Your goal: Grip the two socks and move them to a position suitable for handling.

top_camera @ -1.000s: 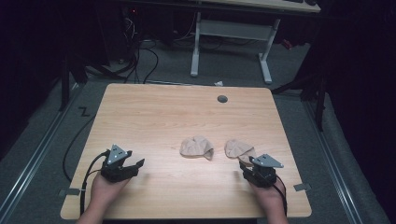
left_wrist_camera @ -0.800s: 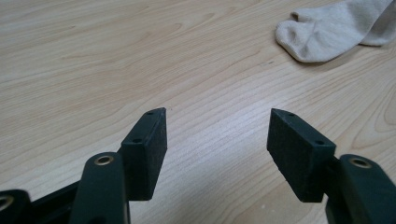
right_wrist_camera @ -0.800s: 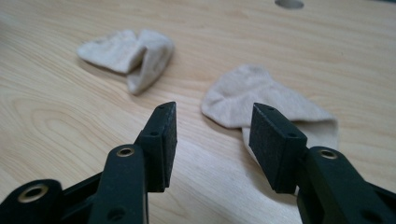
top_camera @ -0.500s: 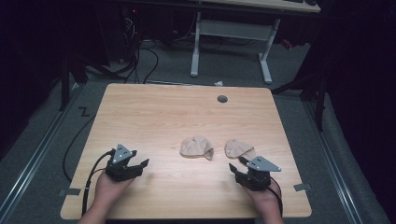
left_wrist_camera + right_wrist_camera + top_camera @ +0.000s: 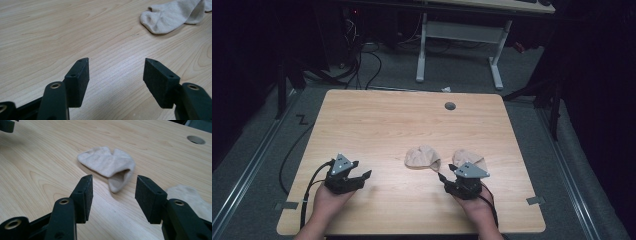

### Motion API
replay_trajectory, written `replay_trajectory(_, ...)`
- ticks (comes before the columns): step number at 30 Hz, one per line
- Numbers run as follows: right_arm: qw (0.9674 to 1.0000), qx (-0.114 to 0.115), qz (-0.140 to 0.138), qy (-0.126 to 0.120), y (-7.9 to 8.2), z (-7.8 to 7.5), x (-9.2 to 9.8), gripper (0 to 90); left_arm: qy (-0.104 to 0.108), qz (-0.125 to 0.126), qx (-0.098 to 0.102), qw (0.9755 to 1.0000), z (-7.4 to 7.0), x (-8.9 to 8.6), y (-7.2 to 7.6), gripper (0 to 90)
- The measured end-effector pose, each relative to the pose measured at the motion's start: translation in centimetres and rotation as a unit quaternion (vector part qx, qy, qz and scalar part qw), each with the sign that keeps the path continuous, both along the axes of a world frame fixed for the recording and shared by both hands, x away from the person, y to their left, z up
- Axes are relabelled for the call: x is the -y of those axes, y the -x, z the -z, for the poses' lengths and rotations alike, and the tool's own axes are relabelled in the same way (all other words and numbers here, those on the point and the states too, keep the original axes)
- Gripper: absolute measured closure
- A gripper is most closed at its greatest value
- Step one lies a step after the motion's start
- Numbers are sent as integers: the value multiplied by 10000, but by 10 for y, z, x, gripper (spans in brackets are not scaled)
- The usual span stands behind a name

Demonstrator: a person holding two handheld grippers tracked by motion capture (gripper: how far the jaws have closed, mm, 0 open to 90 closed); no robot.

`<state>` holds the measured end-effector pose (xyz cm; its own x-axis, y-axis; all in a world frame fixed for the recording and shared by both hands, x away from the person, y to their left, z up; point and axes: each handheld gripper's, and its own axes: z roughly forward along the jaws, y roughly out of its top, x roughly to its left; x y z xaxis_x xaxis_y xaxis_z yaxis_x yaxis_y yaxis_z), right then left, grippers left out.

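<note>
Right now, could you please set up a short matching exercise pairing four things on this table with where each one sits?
Things:
1. left hand-held gripper
2. right hand-held gripper
3. folded sock
4. round hole

Places:
A. far edge of the table, right of centre
B. middle of the table, just left of the other sock
C. near left corner, jaws open and empty
D. near edge, jaws open, pointing at the folded sock

Pairs: 1-C, 2-D, 3-B, 4-A

Lab or workshop: bare wooden table [image 5: 377, 115], cables on grey floor [image 5: 357, 60], dark surrounds, second desk frame [image 5: 459, 35].
</note>
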<state>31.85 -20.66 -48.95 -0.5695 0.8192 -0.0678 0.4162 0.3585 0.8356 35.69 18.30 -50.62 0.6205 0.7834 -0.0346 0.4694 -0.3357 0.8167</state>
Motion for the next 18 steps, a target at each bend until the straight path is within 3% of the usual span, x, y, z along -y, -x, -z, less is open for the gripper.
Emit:
replay_trajectory(3, 9998, -143, -67, -84, -5, -1, -10, 480, 0, 10, -9, 10000, 0, 0, 1, 382)
replay_trajectory(10, 9994, -243, -169, -164, -23, -5, -32, 484, 82, -69, 42, 9999, -3, -5, 0, 380)
replay_trajectory(18, 9985, -463, -265, 78, -53, 6, -67, 483, 49, -37, 16, 10000, -4, -6, -1, 375)
